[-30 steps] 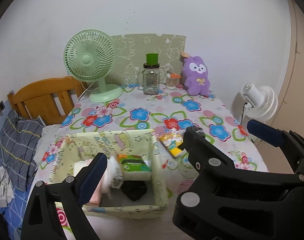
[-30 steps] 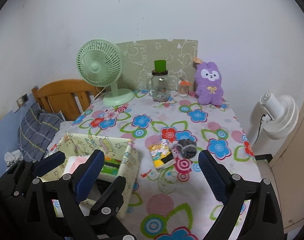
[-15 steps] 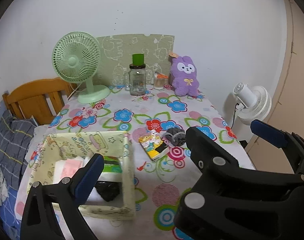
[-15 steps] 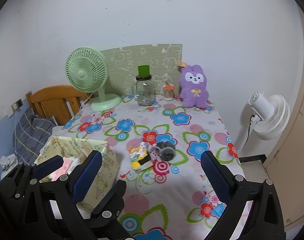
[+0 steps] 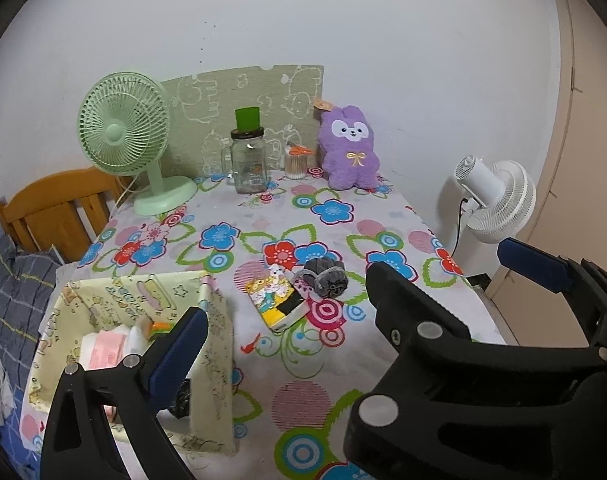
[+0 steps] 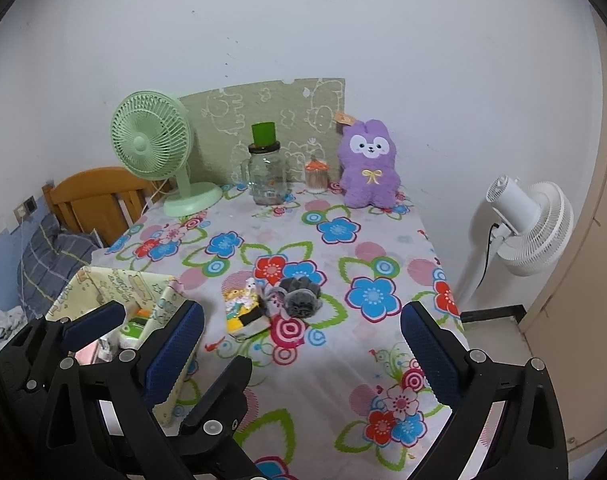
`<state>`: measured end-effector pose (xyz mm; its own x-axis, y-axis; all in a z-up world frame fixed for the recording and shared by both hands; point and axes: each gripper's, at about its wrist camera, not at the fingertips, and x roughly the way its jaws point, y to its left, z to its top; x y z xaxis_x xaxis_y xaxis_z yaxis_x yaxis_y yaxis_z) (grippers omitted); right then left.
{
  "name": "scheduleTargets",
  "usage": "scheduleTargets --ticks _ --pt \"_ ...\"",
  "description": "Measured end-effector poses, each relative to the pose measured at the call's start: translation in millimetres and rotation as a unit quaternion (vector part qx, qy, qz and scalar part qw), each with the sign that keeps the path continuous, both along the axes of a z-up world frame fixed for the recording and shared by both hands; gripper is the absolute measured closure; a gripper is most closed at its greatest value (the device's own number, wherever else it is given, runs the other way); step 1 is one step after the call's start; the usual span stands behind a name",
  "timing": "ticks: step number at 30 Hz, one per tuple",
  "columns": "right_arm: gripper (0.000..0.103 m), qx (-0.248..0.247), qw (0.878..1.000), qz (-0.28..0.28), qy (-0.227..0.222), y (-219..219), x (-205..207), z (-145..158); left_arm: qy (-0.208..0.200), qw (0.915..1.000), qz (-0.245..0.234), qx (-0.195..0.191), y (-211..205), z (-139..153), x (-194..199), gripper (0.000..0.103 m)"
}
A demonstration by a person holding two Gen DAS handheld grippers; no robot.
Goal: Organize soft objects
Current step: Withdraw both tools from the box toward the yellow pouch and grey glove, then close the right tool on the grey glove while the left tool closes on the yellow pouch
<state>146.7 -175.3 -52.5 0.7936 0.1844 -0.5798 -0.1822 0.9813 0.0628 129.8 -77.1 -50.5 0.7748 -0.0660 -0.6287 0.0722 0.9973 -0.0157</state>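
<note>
A pale yellow fabric box (image 5: 213, 344) stands at the table's near left and holds several soft packets; it also shows in the right wrist view (image 6: 103, 284). A yellow patterned pouch (image 5: 277, 302), a small patterned sock and a grey scrunchie (image 5: 327, 276) lie together mid-table; the pouch (image 6: 243, 312) and the scrunchie (image 6: 301, 298) also show in the right wrist view. A purple plush rabbit (image 5: 349, 148) sits at the back. My left gripper (image 5: 347, 304) is open and empty above the near table. My right gripper (image 6: 301, 348) is open and empty, short of the pouch.
A green desk fan (image 5: 127, 140), a glass jar with a green cup on its lid (image 5: 248, 160) and a small jar (image 5: 296, 162) stand along the back wall. A white floor fan (image 5: 491, 200) is right of the table; a wooden chair (image 5: 59, 208) is left.
Both grippers have pulled back and to the right, away from the fabric box. The pouch and scrunchie have come into full view in the left wrist view. Both jaws stay open.
</note>
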Motion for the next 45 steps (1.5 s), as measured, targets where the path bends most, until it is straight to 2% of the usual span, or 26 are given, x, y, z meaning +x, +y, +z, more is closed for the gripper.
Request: scheduleTargets --ticks 11,24,39,45 --pt "0.003 -0.002 1.000 0.001 0.006 -16 23 -12 0.021 0.9996 0.013 -0.018 -15 -16 24 0.002" --pt "0.003 0.009 1.000 0.015 0.023 -25 63 -35 0.039 0.9986 0.030 -0.017 -26 -35 59 0.003" --pt "0.003 0.019 0.998 0.026 0.058 -21 114 -75 0.084 0.9945 0.058 -0.024 -19 -74 104 0.007" --pt "0.009 0.019 0.996 0.043 0.070 -13 127 -86 0.095 0.9924 0.074 -0.024 -11 -85 115 0.010"
